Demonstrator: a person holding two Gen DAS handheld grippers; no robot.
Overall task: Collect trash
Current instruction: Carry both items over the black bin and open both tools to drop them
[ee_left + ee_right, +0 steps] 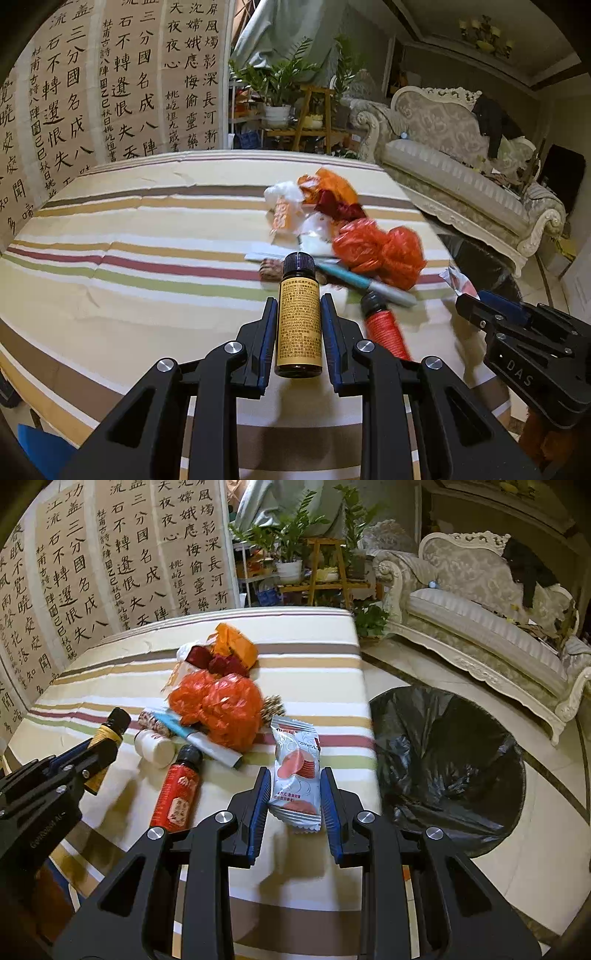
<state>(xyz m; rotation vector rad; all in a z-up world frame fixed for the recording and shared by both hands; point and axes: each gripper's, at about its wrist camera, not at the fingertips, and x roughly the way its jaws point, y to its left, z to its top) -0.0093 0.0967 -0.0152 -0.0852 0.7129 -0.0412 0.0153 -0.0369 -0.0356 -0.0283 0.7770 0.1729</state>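
The left gripper (pixel 298 325) is squeezing a small brown bottle (pixel 298 314) and the right gripper (pixel 294 794) is pinching a snack packet (pixel 297 771), both lifted above the striped table (pixel 314 664), probably for dropping into the black trash bag (pixel 447 760).

My left camera looks forward along its fingers, low and close over the striped bench (pixel 129 229). My right camera faces likewise from further right. Both share the trash pile (pixel 369 243) (pixel 218 705) and sofa (pixel 443 147) (pixel 480 602).
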